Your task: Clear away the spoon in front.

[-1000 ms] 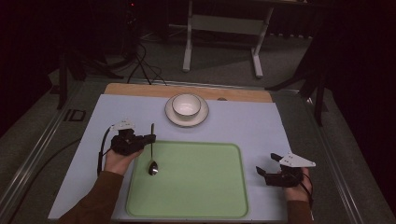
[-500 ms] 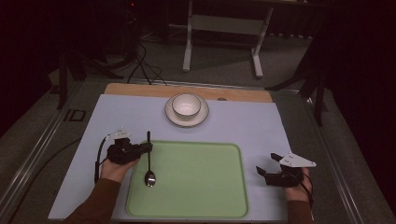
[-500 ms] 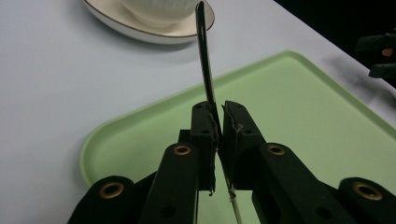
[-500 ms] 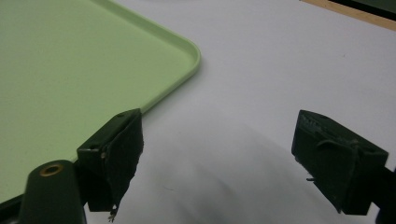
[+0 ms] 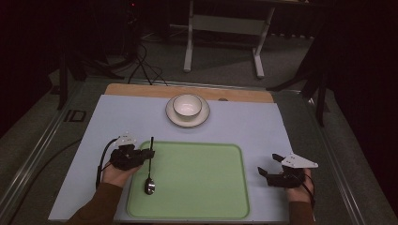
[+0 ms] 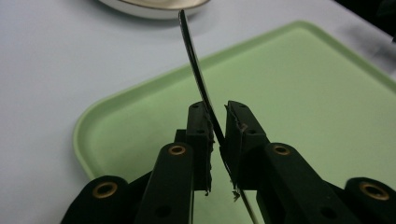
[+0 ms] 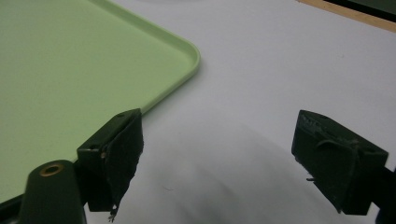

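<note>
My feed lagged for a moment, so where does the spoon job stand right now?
Done: the spoon is gripped at its handle by the left tool, whose jaws are closed on it in the left gripper view. In hand: its bowl end sits low over the green tray, near the left edge. Left: probably releasing it there. The right tool waits open beside the tray; the bowl sits on its saucer.

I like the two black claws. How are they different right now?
The left gripper is shut on a spoon over the green tray; the right gripper is open and holds nothing, beside the tray. Both are black, each held in a hand.
</note>
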### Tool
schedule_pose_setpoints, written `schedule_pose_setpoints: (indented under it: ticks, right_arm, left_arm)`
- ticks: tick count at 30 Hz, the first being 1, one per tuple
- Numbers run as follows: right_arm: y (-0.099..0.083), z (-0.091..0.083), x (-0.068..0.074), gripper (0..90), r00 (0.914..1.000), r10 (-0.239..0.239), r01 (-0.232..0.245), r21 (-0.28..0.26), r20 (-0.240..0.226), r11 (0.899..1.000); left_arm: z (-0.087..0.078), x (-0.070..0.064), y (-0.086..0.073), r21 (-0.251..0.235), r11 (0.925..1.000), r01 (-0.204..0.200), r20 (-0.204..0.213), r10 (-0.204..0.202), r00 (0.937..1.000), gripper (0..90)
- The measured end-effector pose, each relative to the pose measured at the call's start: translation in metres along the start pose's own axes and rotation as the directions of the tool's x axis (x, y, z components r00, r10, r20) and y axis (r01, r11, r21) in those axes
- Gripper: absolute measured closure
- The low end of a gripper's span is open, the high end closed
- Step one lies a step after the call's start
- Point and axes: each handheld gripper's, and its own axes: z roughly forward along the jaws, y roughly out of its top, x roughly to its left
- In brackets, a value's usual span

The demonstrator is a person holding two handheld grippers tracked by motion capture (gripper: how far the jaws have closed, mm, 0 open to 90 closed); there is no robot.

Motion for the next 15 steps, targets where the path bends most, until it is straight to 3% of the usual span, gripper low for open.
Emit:
schedule_pose_setpoints:
  ticks: [15]
  right_arm:
    - [0.0,0.0,0.0,16.4,1.0,0.0,0.0,0.0,-0.001,1.0]
  left_arm:
    - [0.003,-0.001,-0.012,0.052,0.9986,0.003,-0.013,-0.003,0.9999,77.1]
